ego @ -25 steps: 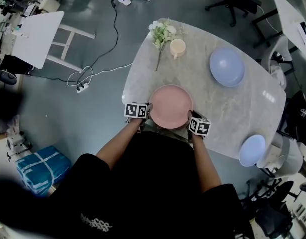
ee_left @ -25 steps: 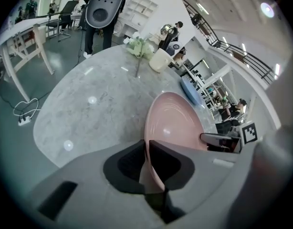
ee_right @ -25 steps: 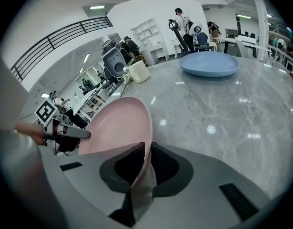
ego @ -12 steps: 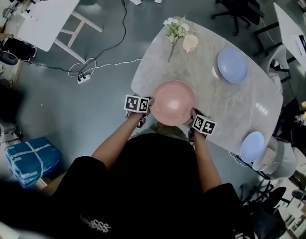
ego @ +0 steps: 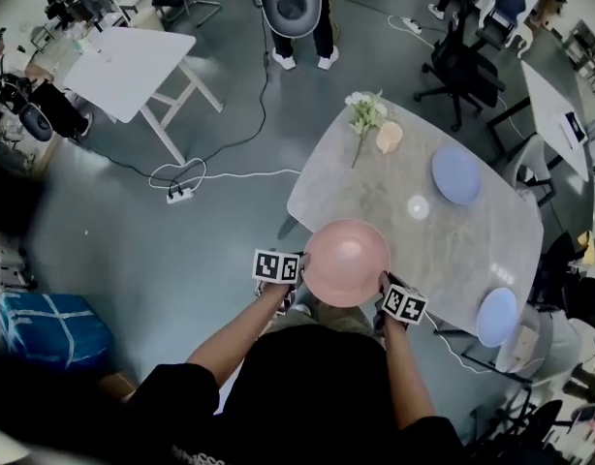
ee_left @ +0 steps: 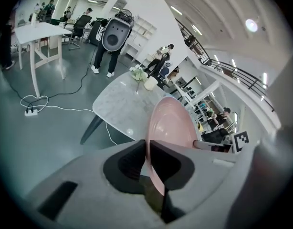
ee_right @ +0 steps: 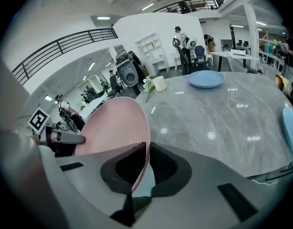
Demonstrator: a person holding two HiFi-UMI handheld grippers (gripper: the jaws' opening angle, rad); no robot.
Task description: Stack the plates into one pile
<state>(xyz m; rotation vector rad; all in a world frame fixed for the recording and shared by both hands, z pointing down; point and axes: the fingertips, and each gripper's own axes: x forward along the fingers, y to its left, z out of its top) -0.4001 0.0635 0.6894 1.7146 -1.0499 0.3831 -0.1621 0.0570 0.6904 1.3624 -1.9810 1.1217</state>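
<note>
The person is holding the pink plate (ego: pixel 346 262) at the lower centre of the head view, over the near edge of the grey marble table (ego: pixel 375 201), and it is looking lifted clear of the tabletop. The left gripper (ego: pixel 299 269) is clamping the plate's left rim; in the left gripper view its jaws are standing only a narrow way apart, with both pads pressing on the thin pink edge that is running up between them. The right gripper (ego: pixel 383 289) is gripping the opposite, right rim. Its jaws have just been closing, and in the right gripper view they are sitting tight on the rim, with the pink dish spreading away to the upper left of that frame. The marker cubes are showing on either side of the plate, and the person's forearms are reaching up from the bottom of the head view. Farther up and to the right on the table, a large blue plate (ego: pixel 456 174) is lying flat, and a smaller blue plate (ego: pixel 497 317) is resting near the table's lower right edge, both well apart from the pink one. A cream cup (ego: pixel 389 137) and a sprig of white flowers (ego: pixel 363 114) are sitting just beside each other at the table's far end.
</note>
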